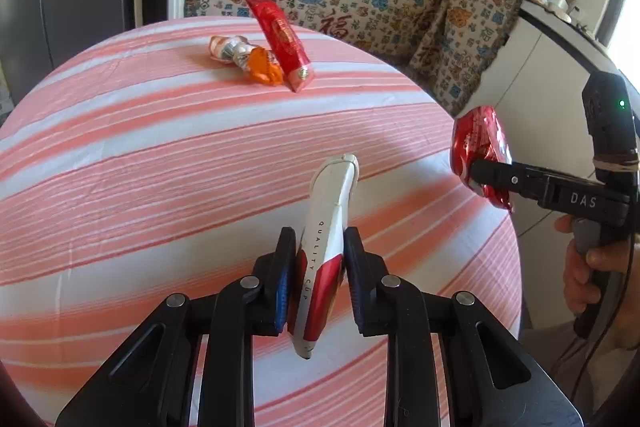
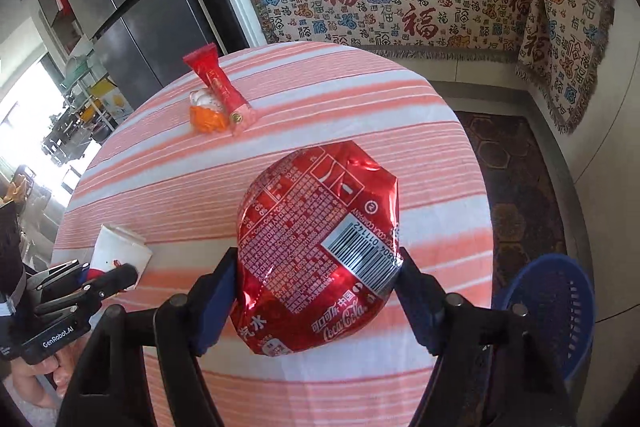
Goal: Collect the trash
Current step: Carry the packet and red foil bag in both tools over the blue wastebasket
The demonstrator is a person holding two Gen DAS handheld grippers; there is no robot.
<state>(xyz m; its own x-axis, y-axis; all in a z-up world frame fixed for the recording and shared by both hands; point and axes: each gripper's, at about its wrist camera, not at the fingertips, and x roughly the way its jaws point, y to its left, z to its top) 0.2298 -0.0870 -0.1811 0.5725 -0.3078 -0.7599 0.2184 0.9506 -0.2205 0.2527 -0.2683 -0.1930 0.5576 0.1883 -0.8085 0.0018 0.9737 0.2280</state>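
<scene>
Holding two pieces already: left gripper clamped on flattened cup, right gripper clamped on crushed can, both above table; still left: wrappers at far edge; bin beside table, apparently unfilled.

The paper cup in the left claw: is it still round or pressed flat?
Pressed flat. The paper cup shows as a thin creased strip between the left claw pads, its rim folded shut.
</scene>
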